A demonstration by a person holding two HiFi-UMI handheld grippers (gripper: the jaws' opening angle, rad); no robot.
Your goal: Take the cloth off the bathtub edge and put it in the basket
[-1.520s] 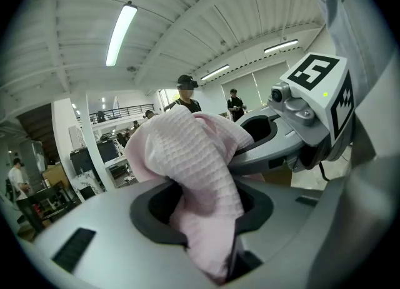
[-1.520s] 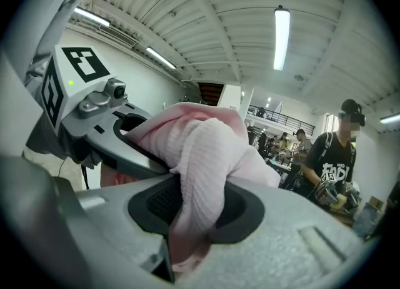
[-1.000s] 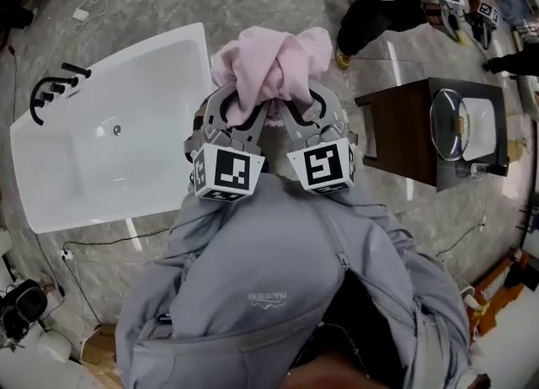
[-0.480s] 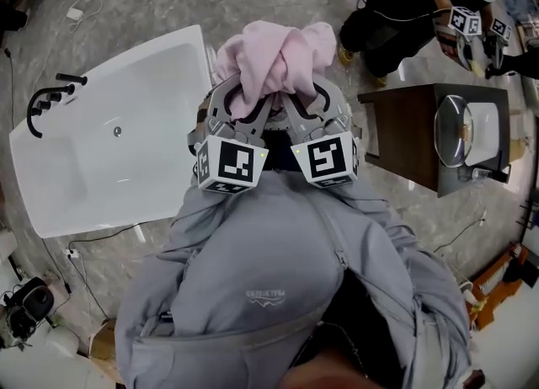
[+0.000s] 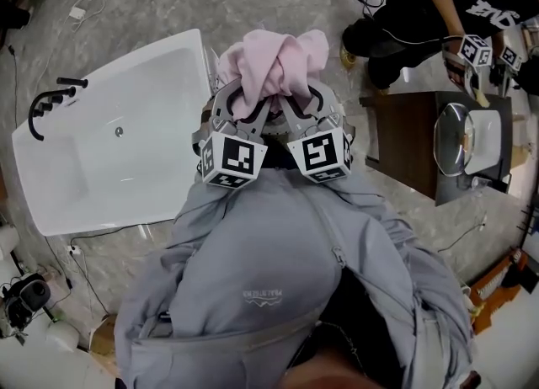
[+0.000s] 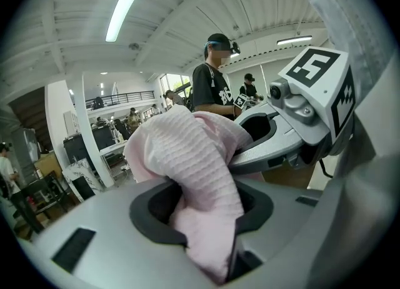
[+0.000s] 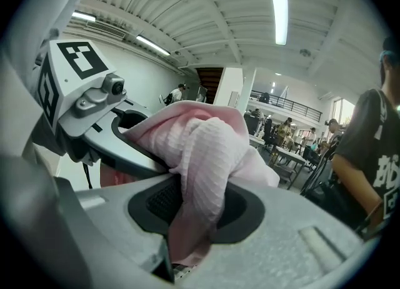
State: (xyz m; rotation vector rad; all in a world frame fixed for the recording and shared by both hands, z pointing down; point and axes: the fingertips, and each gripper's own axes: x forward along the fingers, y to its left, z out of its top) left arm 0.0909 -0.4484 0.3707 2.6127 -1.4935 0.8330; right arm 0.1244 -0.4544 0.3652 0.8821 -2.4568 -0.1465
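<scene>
Pink cloth (image 5: 274, 63) is off the tub and bunched up in the air in front of the person's chest, held by both grippers. Left gripper (image 6: 206, 212): jaws partly closed, clamped on a fold of cloth that runs down between the pads. Right gripper (image 7: 197, 209): same, narrower gap, pinching another fold. Both sit side by side, nearly touching, with the cloth mounded over their tips.

Only the head view shows the layout: white bathtub (image 5: 152, 84) at left, the cloth just past its right edge, a dark cabinet (image 5: 404, 139) with a sink at right, and a second person (image 5: 404, 8) at far right. Only the gripper views show the pad contact, each also catching the other gripper, ceiling lights and people standing far off.
</scene>
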